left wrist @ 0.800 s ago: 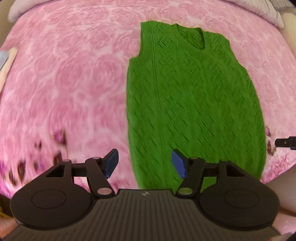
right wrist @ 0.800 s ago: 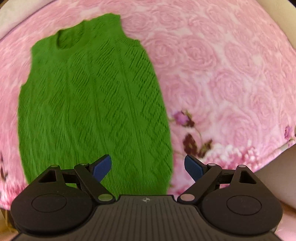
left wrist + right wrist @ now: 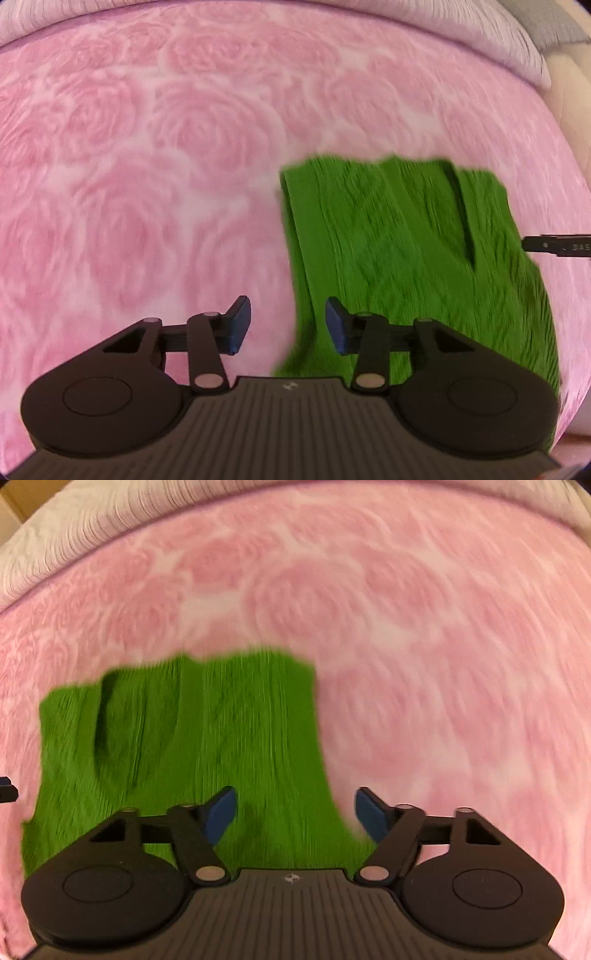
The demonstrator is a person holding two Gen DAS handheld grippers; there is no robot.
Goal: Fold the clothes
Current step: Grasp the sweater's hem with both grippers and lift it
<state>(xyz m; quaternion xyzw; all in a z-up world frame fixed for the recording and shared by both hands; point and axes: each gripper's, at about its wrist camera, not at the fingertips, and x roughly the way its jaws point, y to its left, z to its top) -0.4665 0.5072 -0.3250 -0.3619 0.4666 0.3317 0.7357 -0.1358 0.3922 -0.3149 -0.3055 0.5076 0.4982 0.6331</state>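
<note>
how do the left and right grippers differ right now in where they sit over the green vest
The left gripper straddles the green vest's left edge: its right finger is over knit, its left finger over the pink bedspread. The right gripper mirrors this at the vest's right edge, left finger over knit, right finger over bedspread. The right gripper's fingers are spread wider. Both are open, holding nothing.

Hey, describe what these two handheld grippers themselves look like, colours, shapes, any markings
The left gripper and right gripper look alike: matte black bodies with a ribbed centre plate bearing a small pale logo, a round disc housing on each side, and black linkage arms with silvery pivot pins. Their fingertips carry blue pads. No cables or sleeves show. At the left view's right edge, a black part bears blurred white lettering.
</note>
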